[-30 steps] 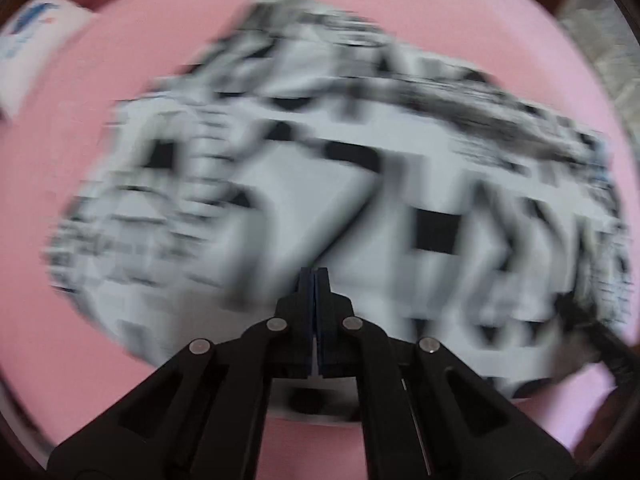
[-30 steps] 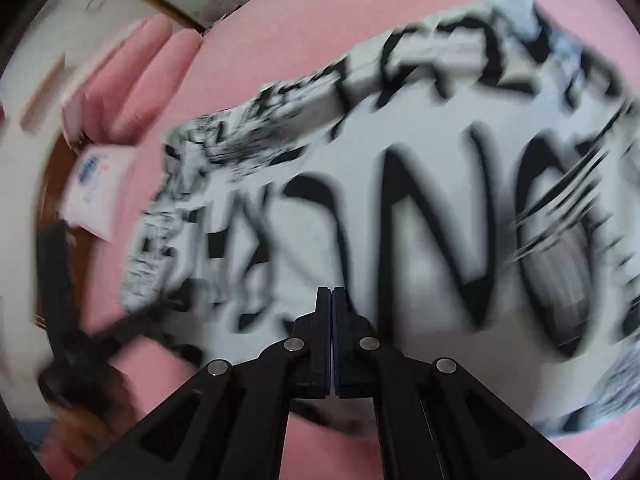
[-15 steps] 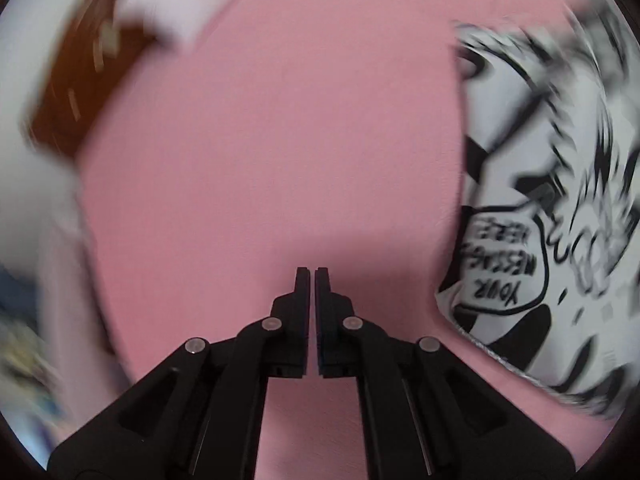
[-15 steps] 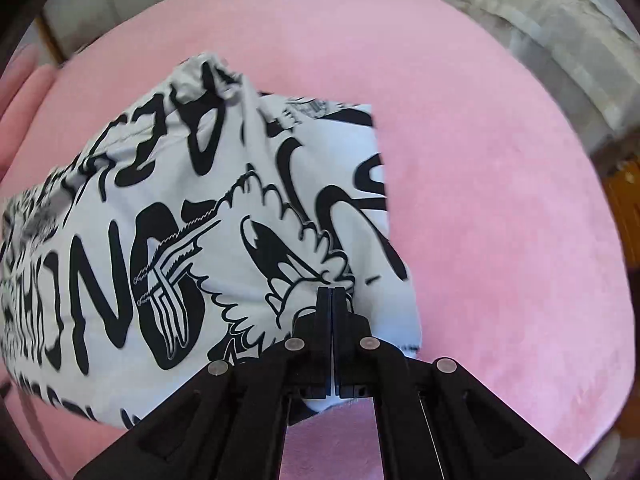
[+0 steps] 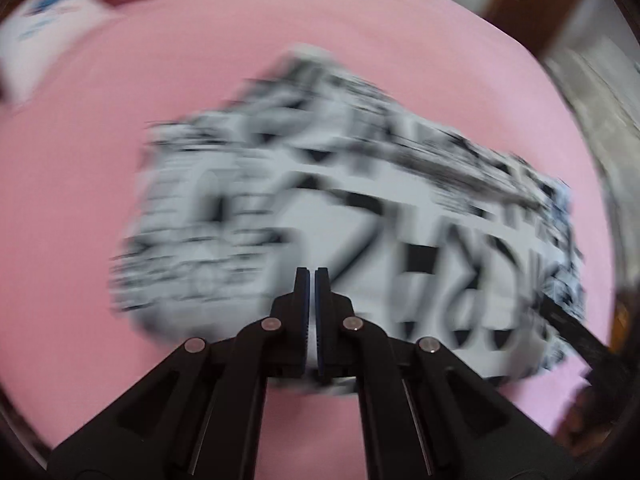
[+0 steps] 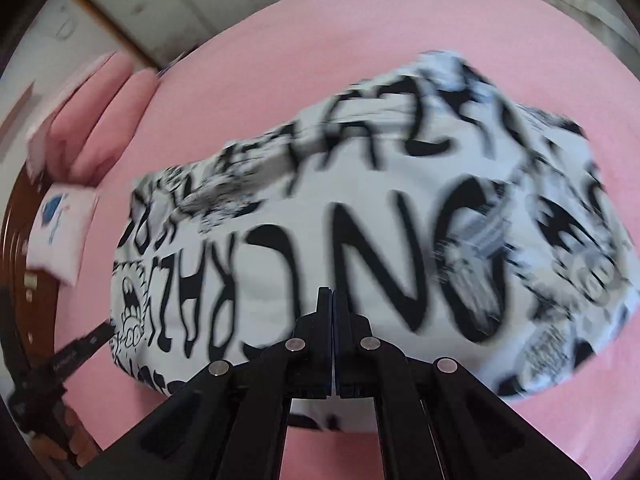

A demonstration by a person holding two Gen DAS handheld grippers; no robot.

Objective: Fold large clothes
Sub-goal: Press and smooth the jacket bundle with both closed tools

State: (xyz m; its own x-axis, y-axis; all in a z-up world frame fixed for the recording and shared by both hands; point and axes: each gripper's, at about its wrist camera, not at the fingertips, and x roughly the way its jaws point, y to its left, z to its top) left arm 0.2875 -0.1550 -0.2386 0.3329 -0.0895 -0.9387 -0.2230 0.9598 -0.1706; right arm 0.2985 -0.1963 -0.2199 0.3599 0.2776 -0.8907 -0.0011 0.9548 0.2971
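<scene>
Home bedroom, pink bed (image 6: pixel 280 52), pillows (image 6: pixel 100 116), wooden headboard (image 6: pixel 24 264)

white garment (image 6: pixel 400 216) with black comic lettering on a plain pink bedsheet (image 6: pixel 280 60).

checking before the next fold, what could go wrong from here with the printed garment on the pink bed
1. Both claws, left claw and right claw, are shut with no cloth visibly between their fingers, so a lift now would probably leave the garment on the pink bed.
2. Both views are smeared, so an edge could be misjudged.
3. The garment's far side looks bunched; folding over it may trap wrinkles.
</scene>
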